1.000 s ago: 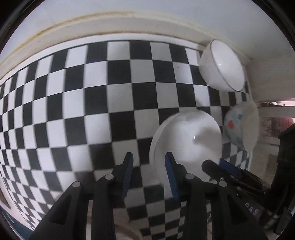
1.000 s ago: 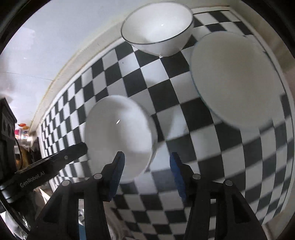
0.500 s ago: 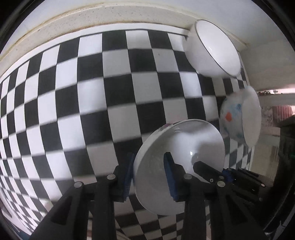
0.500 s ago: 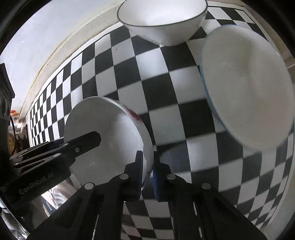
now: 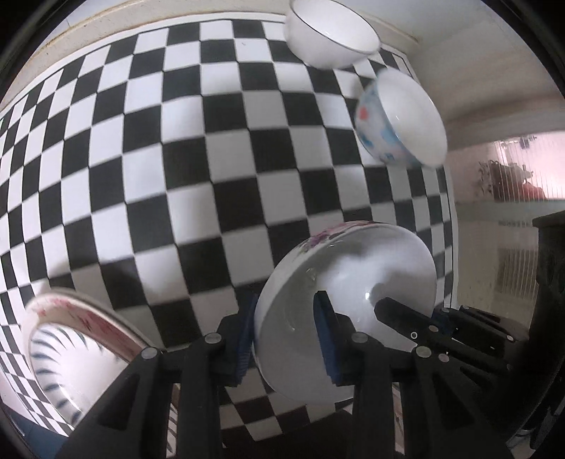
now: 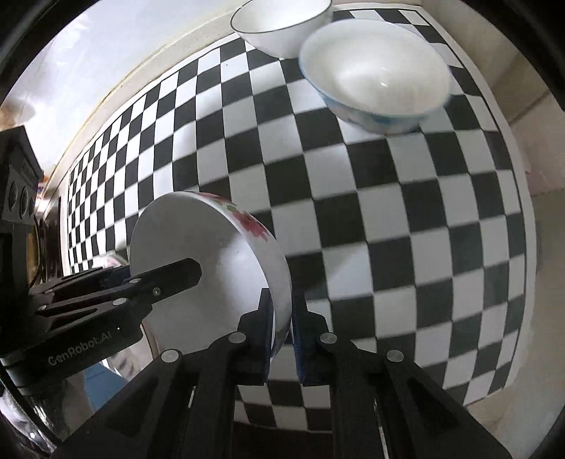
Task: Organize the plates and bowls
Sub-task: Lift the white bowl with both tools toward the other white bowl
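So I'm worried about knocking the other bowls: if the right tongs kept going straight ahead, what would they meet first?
Probably only the checkered mat; the right tongs, gripping the floral bowl, point left of the blue-patterned bowl, though depth is unclear.

A white ceramic bowl with red flowers on its outside (image 6: 212,268) hangs tilted above the checkered mat. A blue-patterned white bowl (image 6: 374,81) and a plain dark-rimmed white bowl (image 6: 282,24) stand upright, touching.

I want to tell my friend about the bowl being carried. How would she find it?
Start at the black-and-white checkered table. Two bowls sit at its far edge, a plain white bowl and a blue-patterned bowl. The carried flowered bowl is nearer, off the table, gripped at opposite rims by the left gripper and right gripper; only it has red-pink flowers outside.
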`<action>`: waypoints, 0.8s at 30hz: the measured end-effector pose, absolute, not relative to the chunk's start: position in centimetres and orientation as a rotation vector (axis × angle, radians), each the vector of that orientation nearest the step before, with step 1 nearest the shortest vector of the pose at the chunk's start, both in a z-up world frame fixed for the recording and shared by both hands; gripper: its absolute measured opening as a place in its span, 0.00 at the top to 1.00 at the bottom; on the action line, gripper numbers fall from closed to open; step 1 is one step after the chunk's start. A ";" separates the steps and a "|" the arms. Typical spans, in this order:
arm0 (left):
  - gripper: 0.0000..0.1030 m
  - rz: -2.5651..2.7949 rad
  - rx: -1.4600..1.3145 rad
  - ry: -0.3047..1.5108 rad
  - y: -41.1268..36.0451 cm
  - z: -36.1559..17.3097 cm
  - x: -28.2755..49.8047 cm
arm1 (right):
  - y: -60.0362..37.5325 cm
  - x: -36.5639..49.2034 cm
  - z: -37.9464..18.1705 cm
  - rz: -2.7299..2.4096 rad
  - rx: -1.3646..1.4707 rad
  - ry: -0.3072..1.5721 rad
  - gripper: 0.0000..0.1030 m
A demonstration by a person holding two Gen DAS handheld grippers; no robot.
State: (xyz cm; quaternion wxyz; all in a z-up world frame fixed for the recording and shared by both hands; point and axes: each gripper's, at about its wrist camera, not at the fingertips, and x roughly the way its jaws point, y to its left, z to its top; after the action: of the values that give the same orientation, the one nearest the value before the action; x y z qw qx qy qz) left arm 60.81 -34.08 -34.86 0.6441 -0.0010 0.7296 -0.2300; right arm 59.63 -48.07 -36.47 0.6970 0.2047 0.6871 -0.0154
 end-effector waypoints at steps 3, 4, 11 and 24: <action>0.71 -0.525 0.000 1.673 -34.7 -35.2 59.4 | -49.0 57.5 -36.5 -0.026 0.449 1.543 0.89; 0.71 -0.527 0.005 1.680 -35.0 -35.5 59.0 | -49.1 57.0 -36.6 -0.025 0.449 1.548 0.89; 0.71 -0.501 0.046 1.728 -35.1 -37.8 57.2 | -49.2 54.7 -38.7 -0.014 0.442 1.578 0.89; 0.71 -0.428 0.041 1.738 -35.1 -39.4 57.5 | -45.5 56.5 -42.0 0.033 0.410 1.614 0.89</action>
State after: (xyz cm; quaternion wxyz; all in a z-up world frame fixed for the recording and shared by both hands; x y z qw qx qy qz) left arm 57.48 -35.12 -39.40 0.6252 0.0180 0.7576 -0.1866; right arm 56.50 -45.50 -42.03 0.6729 0.1821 0.7168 0.0146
